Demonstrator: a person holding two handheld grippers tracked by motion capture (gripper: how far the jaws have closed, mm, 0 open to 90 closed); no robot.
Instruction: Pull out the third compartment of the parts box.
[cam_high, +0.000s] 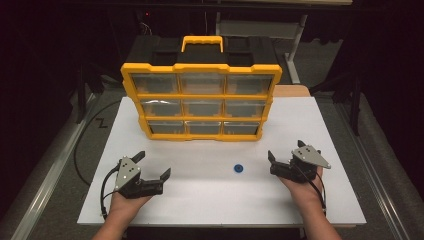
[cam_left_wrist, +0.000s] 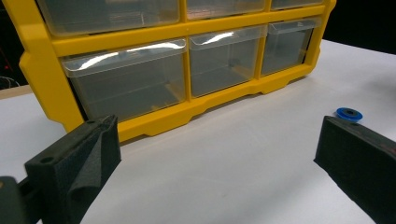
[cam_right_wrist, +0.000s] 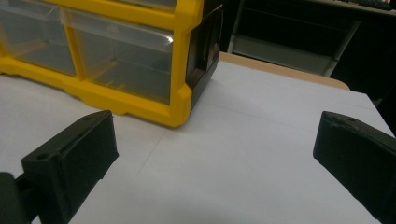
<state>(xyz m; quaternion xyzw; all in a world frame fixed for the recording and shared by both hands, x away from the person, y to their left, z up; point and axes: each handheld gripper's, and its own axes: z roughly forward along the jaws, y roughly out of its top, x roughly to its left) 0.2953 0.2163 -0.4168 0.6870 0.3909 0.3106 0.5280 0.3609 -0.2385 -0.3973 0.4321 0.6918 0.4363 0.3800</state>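
The blue cap (cam_high: 238, 168) looks light, stiff and flat, so I'd pinch its rim with my wide-open, empty right hand-held gripper (cam_high: 283, 156).

Bare white bench (cam_high: 210, 195) lies open between both hand-held grippers; a small blue ring (cam_high: 238, 168) sits there, and the yellow drawer organizer (cam_high: 201, 100) blocks the far side.
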